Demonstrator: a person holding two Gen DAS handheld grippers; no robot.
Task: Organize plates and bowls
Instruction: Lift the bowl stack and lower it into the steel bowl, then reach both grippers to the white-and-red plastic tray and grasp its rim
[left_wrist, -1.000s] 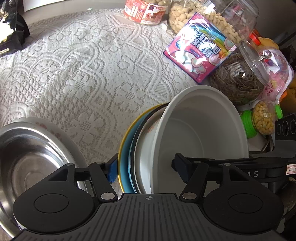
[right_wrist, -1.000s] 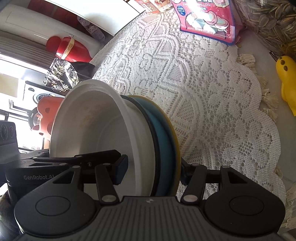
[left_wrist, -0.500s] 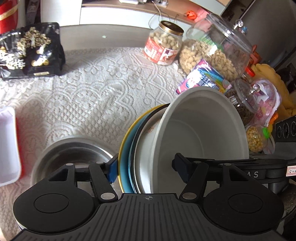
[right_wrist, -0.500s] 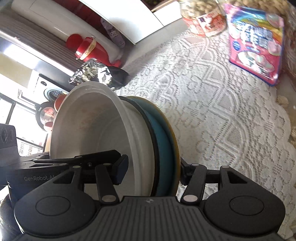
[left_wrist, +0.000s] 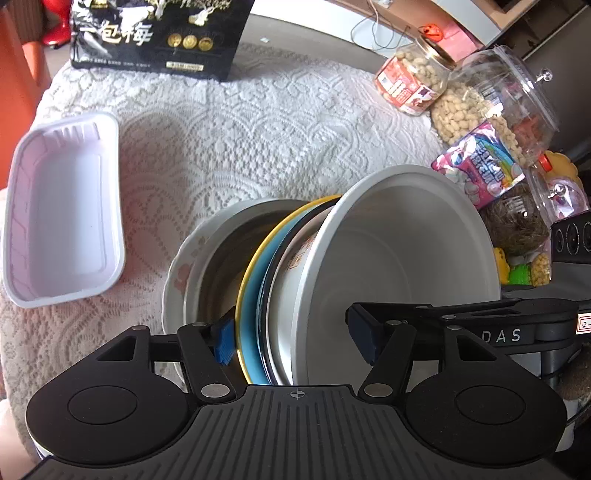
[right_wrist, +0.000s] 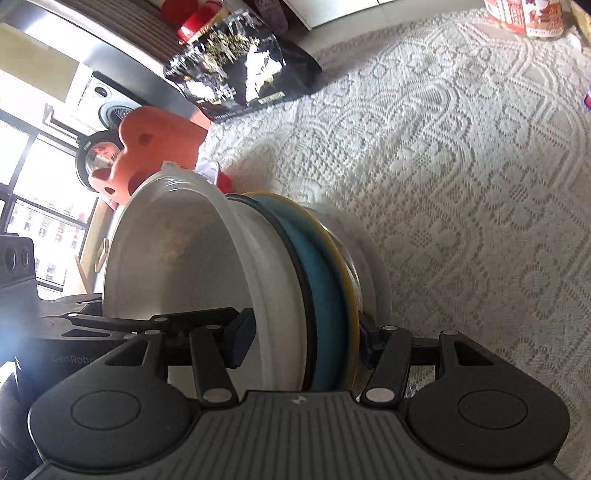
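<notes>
Both grippers carry one stack turned on its edge: a white bowl, a black-rimmed plate and a blue plate with a yellow rim. My left gripper is shut on it, one pad behind the blue plate and the other inside the bowl. From the opposite side my right gripper grips the same white bowl and blue plate. Right behind the stack, a steel bowl sits on a floral plate on the lace cloth.
A white plastic tray lies at the left. A black snack bag stands at the far edge. Nut jars, a marshmallow bag and more snacks crowd the right. An orange chair stands beyond the table.
Both grippers have carried the stack sideways across the table. The steel bowl, earlier off to the left, now lies directly behind the stack, and the white tray has come into view.
</notes>
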